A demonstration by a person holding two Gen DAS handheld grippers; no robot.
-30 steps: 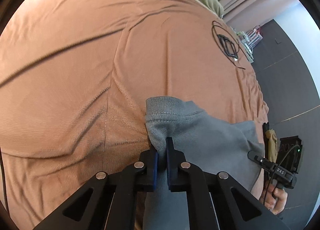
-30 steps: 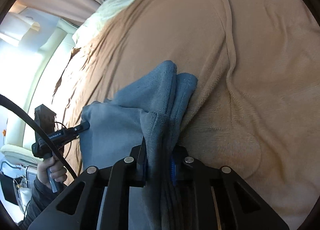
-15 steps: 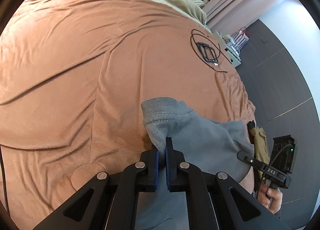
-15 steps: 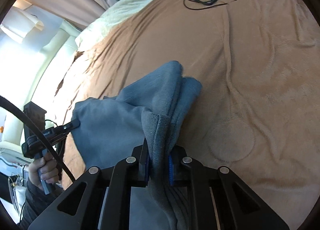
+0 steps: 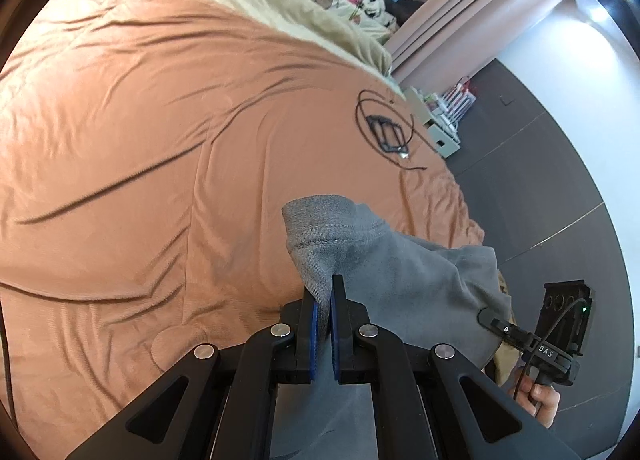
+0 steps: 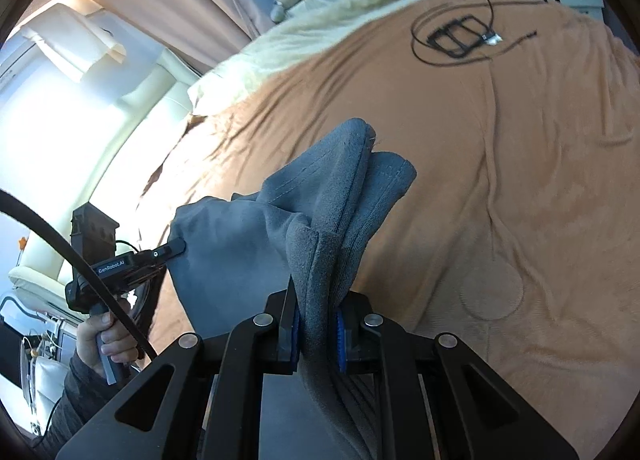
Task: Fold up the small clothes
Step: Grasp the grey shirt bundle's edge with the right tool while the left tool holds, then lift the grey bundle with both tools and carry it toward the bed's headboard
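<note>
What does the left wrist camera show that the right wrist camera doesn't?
Only the left wrist view shows the dark floor and the right hand with its handle. Only the right wrist view shows the bright cream sofa and the left hand. Both show the grey garment pinched by each tool, the orange blanket and the black cable coiled on it.

Both views are bright and show strong fisheye curvature with black vignetting at the rim. Daylight from the window overexposes the left of the right wrist view. A ceiling light flares at far right of the left wrist view. Far clutter is soft; bedspread folds cast thin shadows.
</note>
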